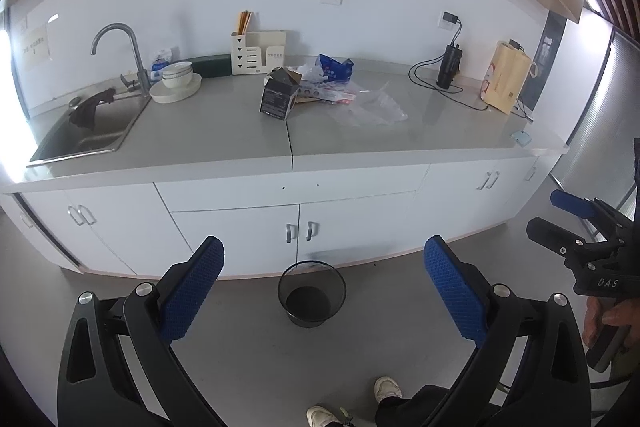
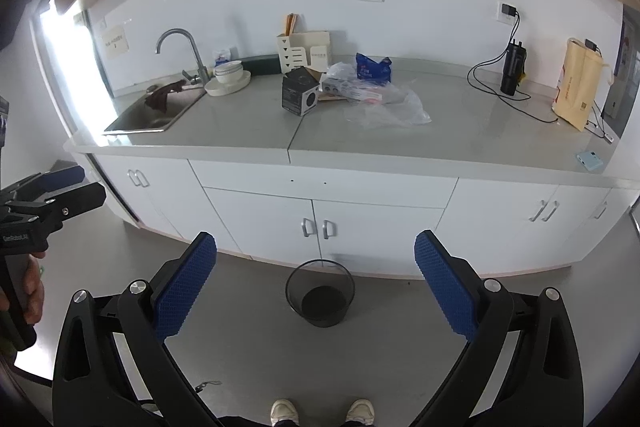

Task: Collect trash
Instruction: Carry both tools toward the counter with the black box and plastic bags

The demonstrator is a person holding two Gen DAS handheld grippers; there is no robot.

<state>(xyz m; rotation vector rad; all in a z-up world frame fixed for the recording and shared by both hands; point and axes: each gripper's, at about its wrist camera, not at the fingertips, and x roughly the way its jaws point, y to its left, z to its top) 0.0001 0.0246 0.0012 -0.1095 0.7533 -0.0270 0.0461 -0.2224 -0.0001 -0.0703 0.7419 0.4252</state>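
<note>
Several crumpled wrappers [image 2: 384, 103], dark opened box [image 2: 300, 91]

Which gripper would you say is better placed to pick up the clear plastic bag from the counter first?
Probably the right gripper: the clear plastic bag lies right of the counter's centre. The left gripper is also open and equally far back, so the edge is slight.

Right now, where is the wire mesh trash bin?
The wire mesh trash bin stands on the floor in front of the middle cabinet doors, below the counter's trash pile; both wrist views show it centred between the open fingers.
</note>
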